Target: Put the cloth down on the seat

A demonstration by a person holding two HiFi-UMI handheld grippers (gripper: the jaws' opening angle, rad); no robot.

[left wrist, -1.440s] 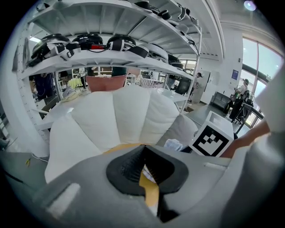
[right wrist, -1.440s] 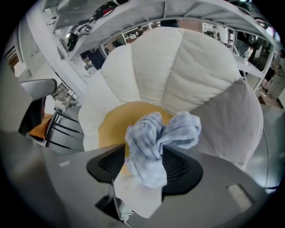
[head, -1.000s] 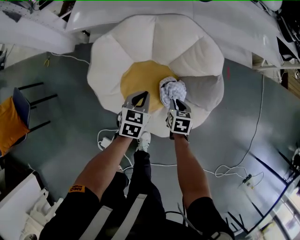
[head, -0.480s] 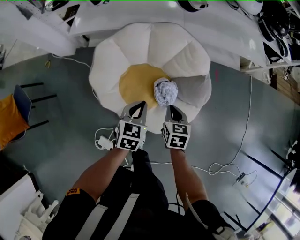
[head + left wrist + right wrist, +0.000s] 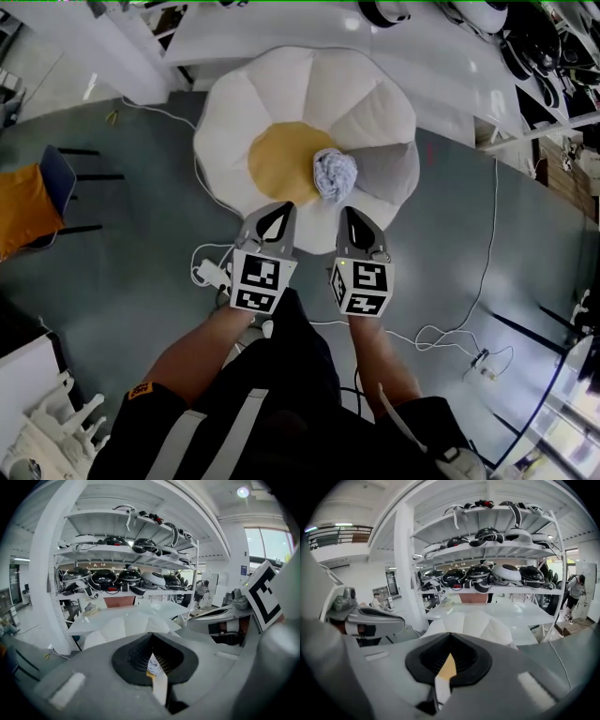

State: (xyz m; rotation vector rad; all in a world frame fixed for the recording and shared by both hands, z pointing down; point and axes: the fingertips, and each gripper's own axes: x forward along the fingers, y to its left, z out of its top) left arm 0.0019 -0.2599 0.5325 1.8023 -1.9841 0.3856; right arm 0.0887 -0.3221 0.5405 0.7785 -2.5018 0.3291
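The cloth [image 5: 335,174], a white and blue patterned bundle, lies crumpled on the flower-shaped seat [image 5: 234,112], where its yellow middle [image 5: 279,159] meets a grey petal [image 5: 389,173]. Both grippers hover nearer to me than the cloth, well apart from it. My left gripper [image 5: 278,206] is shut and holds nothing. My right gripper [image 5: 350,212] is shut and empty too. In the left gripper view, a bit of the cloth [image 5: 153,663] shows through the opening behind the closed jaw tips [image 5: 151,634]. In the right gripper view, the yellow middle [image 5: 448,666] shows the same way.
White shelves with helmets [image 5: 117,578] stand behind the seat, over a white bench [image 5: 281,33]. An orange-cushioned chair [image 5: 23,211] stands at the left. White cables and a plug block [image 5: 208,274] lie on the grey floor near my feet, and another cable [image 5: 487,272] runs at the right.
The right gripper, at the cloth a second ago, has let it go and shut. Both grippers have risen and drawn back toward me. The cloth stays on the seat.
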